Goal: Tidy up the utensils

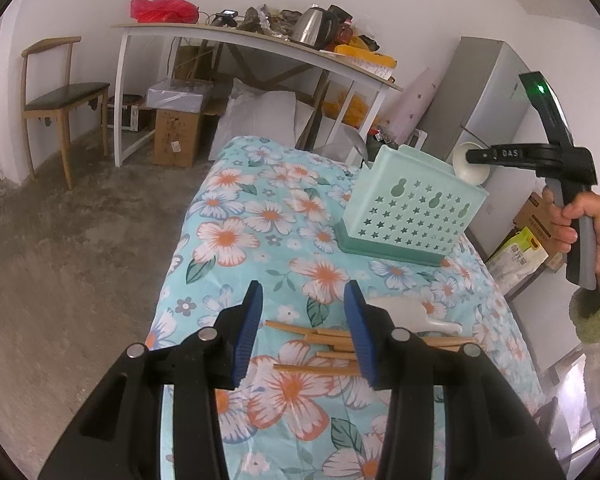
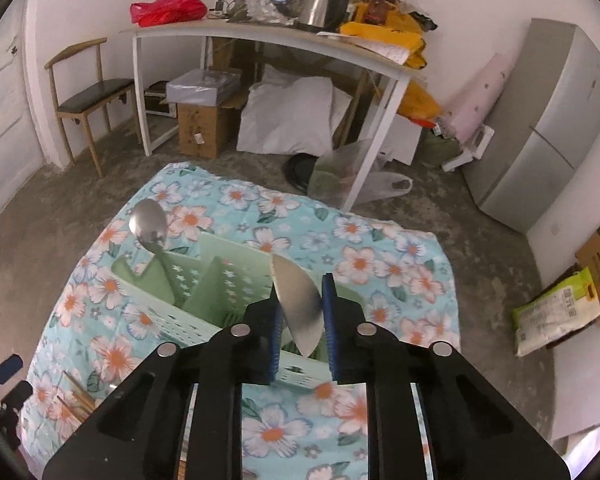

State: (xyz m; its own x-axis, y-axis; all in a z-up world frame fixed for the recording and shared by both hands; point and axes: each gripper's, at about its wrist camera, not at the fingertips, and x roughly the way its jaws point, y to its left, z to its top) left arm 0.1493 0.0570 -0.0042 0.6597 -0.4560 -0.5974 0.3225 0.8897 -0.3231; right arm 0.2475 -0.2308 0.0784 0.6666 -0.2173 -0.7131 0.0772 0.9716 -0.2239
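A mint-green utensil holder (image 1: 412, 208) (image 2: 204, 280) stands on the flowered tablecloth (image 1: 260, 216). A metal spoon (image 2: 148, 224) stands in its far compartment, bowl up. My right gripper (image 2: 302, 292) (image 1: 474, 156) is above the holder's near end, shut on the pale shiny bowl of a second spoon (image 2: 300, 308); that spoon's handle is hidden. My left gripper (image 1: 304, 292) hangs open over several wooden chopsticks (image 1: 324, 344) (image 2: 76, 396), with nothing between its pads. A white ceramic spoon (image 1: 416, 312) lies just right of the chopsticks.
Behind the table a white desk (image 1: 236, 40) carries a kettle (image 1: 314, 26) and a red bag. A wooden chair (image 1: 60, 96) stands at left and a grey fridge (image 2: 548, 128) at right. Boxes and bags sit on the concrete floor.
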